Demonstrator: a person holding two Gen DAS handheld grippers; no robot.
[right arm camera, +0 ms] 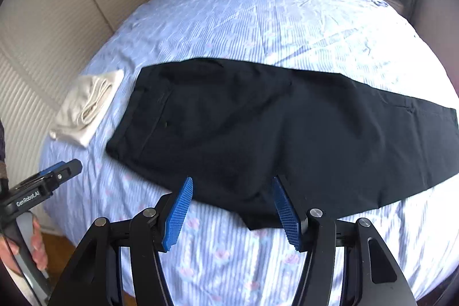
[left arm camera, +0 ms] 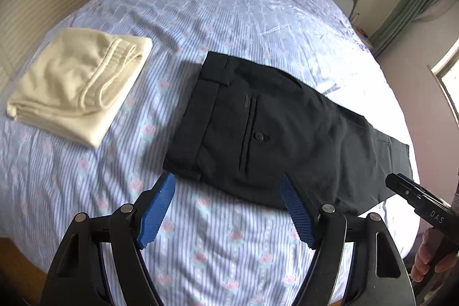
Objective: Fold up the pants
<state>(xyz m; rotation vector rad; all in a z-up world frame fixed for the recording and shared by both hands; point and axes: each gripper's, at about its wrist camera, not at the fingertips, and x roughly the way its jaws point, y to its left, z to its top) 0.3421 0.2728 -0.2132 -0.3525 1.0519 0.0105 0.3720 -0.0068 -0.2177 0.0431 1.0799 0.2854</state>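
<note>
Both my tools raised, jaws apart, nothing in them

My left tool (left arm camera: 226,208) tilts steeply down, its blue pads (left arm camera: 156,212) spread wide with nothing between them. My right tool (right arm camera: 232,212) tilts down the same way, pads (right arm camera: 178,215) parted and gripping nothing. Each tool shows at the edge of the other's view, with my fingers (right arm camera: 37,245) wrapped round the left handle and my right fingers (left arm camera: 424,257) round theirs.

Bare striped blue bed sheet (left arm camera: 229,5) lies open toward twelve o'clock. Dark folded trousers (left arm camera: 258,128) span the centre; a cream folded garment (left arm camera: 77,85) occupies nine o'clock, apart from them.
</note>
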